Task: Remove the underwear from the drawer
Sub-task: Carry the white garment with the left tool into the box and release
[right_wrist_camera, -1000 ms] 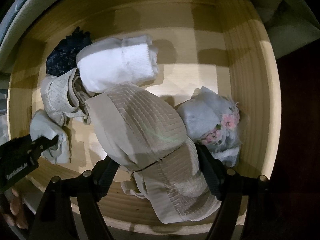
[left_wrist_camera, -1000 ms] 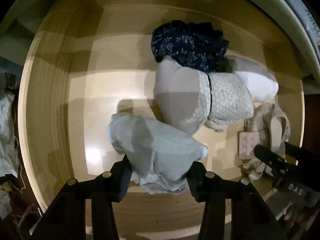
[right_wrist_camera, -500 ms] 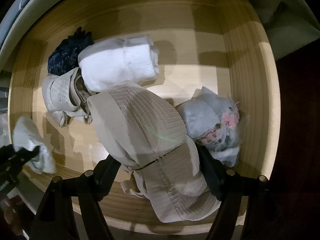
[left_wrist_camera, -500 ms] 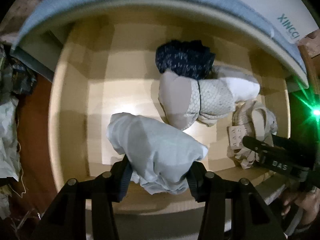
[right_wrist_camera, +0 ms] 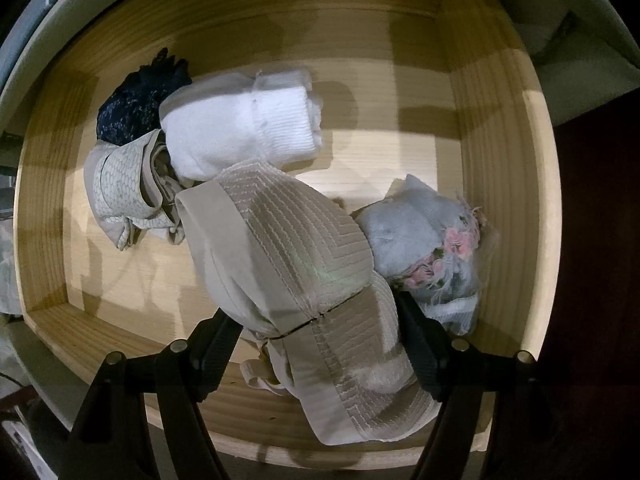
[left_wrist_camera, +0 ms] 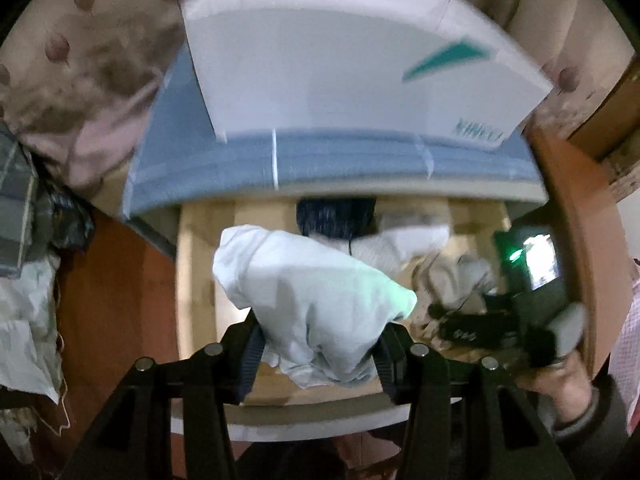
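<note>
Raised left gripper (left_wrist_camera: 318,346) clamps pale underwear (left_wrist_camera: 316,304) above drawer (left_wrist_camera: 192,280).

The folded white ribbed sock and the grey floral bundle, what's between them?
Bare drawer floor, in the right wrist view; sock and bundle lie apart.

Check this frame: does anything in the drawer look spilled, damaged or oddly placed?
Nothing stands out. The wooden drawer holds loosely bundled garments. The right gripper grips a beige bra, the left gripper a pale bundle. The left view is blurred.
</note>
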Available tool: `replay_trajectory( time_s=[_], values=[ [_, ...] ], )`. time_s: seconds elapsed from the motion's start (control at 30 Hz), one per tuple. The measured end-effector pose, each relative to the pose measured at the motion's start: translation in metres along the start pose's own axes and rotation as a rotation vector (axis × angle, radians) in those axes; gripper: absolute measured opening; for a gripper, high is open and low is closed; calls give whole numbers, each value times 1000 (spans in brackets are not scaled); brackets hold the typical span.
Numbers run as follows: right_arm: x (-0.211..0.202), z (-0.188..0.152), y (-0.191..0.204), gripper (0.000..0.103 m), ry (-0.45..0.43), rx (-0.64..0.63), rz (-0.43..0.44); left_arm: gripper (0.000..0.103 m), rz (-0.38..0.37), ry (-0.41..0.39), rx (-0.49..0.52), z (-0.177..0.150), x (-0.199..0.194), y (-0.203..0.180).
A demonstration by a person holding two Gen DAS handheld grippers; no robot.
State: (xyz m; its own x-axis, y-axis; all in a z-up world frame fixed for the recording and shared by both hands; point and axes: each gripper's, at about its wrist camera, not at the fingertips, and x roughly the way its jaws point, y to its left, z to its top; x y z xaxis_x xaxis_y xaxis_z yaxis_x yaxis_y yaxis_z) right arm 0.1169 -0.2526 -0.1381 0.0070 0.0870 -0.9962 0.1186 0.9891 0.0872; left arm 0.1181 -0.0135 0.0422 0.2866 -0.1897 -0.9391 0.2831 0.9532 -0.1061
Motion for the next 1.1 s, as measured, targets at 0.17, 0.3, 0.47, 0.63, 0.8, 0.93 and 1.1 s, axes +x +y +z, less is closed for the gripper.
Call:
replay_trajectory(
  time_s=[0.17, 0.3, 0.47, 0.63, 0.8, 0.93, 1.1],
  values=[
    [1, -1, 4, 72, -2, -11, -7, 48, 21, -139, 28, 20, -53, -2],
    [2, -4, 9, 72, -2, -18, -10, 49, 53, -248, 38, 42, -89, -3],
    [4, -6, 9, 72, -2, -13, -4, 49, 92, -368, 47, 74, -118, -5],
    [5, -5, 8, 72, -1, -9, -3, 49, 118, -444, 79, 104, -125, -12],
    [6, -4, 4, 72, 0, -7, 3, 49, 142, -487, 100, 134, -114, -16],
    [6, -3, 1, 72, 0, -7, 5, 49, 151, -453, 92, 156, -91, -15],
    [4, -3, -2, 73, -1, -6, 10, 49, 190, -374, 112, 170, -48, -13]
  ],
)
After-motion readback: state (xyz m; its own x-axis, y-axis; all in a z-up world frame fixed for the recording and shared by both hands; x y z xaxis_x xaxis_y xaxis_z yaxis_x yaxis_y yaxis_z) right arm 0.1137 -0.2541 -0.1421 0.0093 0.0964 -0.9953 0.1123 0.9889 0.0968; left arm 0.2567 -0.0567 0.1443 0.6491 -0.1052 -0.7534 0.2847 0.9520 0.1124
